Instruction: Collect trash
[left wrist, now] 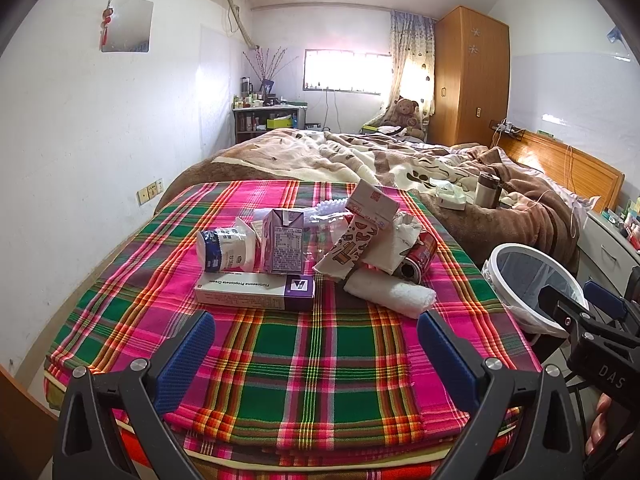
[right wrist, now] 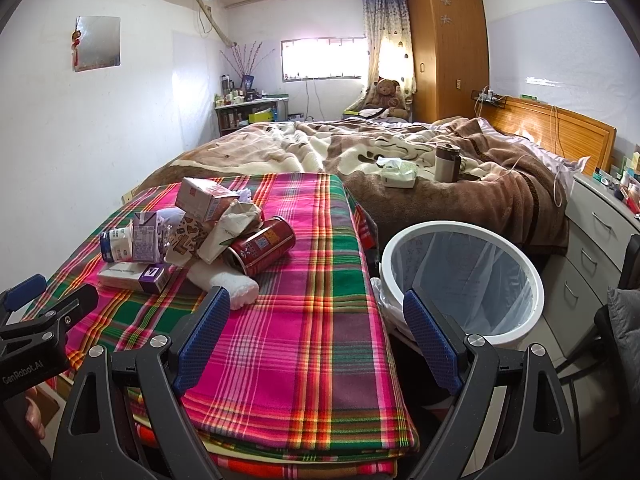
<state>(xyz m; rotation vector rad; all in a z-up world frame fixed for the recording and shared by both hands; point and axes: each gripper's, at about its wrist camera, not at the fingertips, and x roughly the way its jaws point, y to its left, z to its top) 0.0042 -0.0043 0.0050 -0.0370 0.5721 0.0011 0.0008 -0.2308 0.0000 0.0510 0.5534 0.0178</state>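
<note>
While both handheld tools hover level over the near edge of a plaid blanket, the left gripper and the right gripper each hold their blue-padded fingers spread wide with nothing between them. The left gripper points straight at a heap of trash in the middle of the blanket; the right gripper, beside it, straddles the blanket's right edge, one finger over the cloth and the other in front of the bin. Nearest in the heap lie a white-and-purple cream box and a rolled white towel. Just behind them stand a purple drink carton and a blue-and-white packet, with a patterned paper wrapper, crumpled tissue and a tilted cardboard carton piled together. A red can lies on its side against the pile, open end toward the cameras. Right of the blanket, on the floor, stands a white-rimmed bin lined with a clear bag. Beyond the blanket, a brown bedspread carries a tissue pack and a flask.
</note>
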